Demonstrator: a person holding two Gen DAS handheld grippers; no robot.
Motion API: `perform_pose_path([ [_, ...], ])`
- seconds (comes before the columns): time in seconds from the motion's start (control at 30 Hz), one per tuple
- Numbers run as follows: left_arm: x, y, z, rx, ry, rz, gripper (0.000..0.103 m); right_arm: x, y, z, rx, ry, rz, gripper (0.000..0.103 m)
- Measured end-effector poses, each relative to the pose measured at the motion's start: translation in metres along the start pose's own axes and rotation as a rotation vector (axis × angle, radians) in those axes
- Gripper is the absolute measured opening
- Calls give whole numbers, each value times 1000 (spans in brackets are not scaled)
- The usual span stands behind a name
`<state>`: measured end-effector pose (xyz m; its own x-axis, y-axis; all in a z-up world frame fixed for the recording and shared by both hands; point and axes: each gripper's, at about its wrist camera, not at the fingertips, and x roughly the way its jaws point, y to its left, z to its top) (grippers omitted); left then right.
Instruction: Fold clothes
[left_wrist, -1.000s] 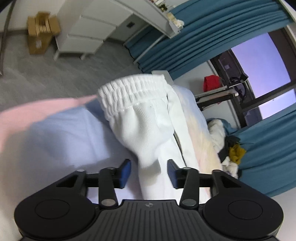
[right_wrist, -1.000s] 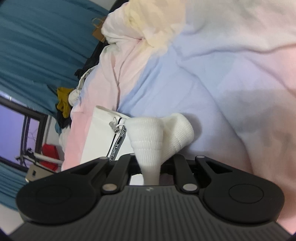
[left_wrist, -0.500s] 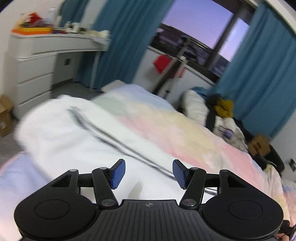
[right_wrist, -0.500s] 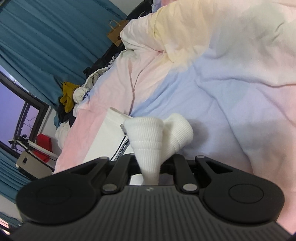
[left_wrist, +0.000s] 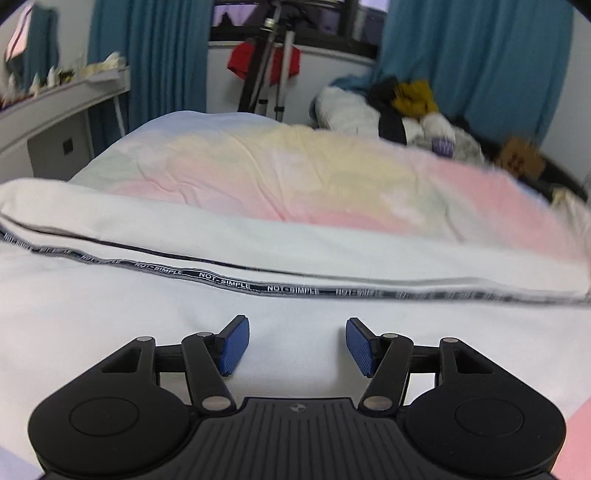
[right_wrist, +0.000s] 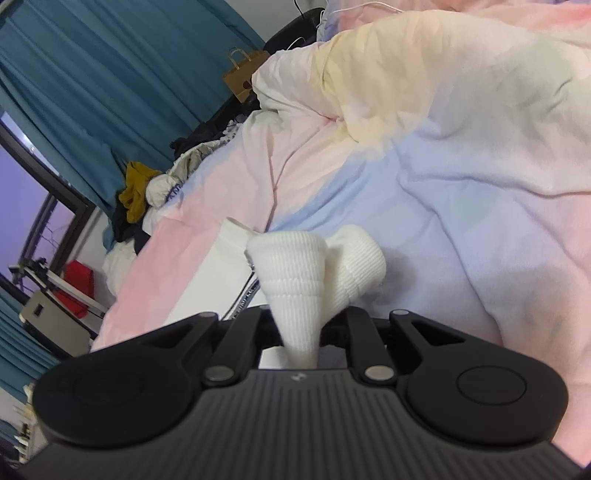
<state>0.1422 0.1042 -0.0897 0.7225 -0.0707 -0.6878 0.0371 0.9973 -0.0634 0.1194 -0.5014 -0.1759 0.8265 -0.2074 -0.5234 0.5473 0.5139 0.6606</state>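
The left hand-held gripper (left_wrist: 293, 345) is being held released, its blue pads (left_wrist: 232, 347) spread wide with nothing between them, low over the white garment (left_wrist: 184, 295). The cloth is being seen directly beneath and ahead of those pads, spread across the bed (left_wrist: 314, 173). A black printed tape (left_wrist: 236, 282) is running along the garment from left to right across the view, so the long axis is being read as lying crosswise to the gripper's fingers, not along them.

The right hand-held gripper (right_wrist: 301, 332) is being kept clenched on a ribbed cuff (right_wrist: 291, 273) of the same white garment, the knit bunching up out of the jaws, with a second ribbed end (right_wrist: 360, 266) lying just beside it. The rest of the cloth is trailing away to the left of that gripper, over the pastel bedding.

The right side is thus the one gripping the cloth, while the left is nearer the middle of the garment. Any coming grasp by the left is being judged to turn on the tape line just ahead of it. How far the folding has come cannot be told.
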Motion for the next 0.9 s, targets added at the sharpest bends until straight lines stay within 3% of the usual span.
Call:
perform_pose_path([
  [0.13, 10, -4, -5, 73, 16, 7, 63, -10, -5, -2, 62, -8, 18, 12],
  [0.2, 10, -4, -6, 94, 15, 12, 64, -13, 1, 0, 27, -19, 24, 12],
  [0.27, 9, -4, -7, 110, 10, 14, 64, -20, 15, -2, -54, -47, 17, 12],
  [0.4, 3, 1, -13, 130, -35, -17, 64, -52, 76, -23, -258, -162, 104, 12],
  [0.6, -26, 31, -8, -61, -100, -130, 64, -101, 169, -57, -569, -333, 239, 12],
  [0.73, -54, 55, 9, -126, -192, -144, 65, -128, 225, -148, -873, -353, 397, 12],
  [0.83, -64, 79, 20, -195, -230, -89, 68, -126, 243, -235, -1167, -281, 469, 12],
  [0.9, -59, 94, 23, -261, -207, -84, 69, -115, 242, -286, -1328, -182, 491, 12],
])
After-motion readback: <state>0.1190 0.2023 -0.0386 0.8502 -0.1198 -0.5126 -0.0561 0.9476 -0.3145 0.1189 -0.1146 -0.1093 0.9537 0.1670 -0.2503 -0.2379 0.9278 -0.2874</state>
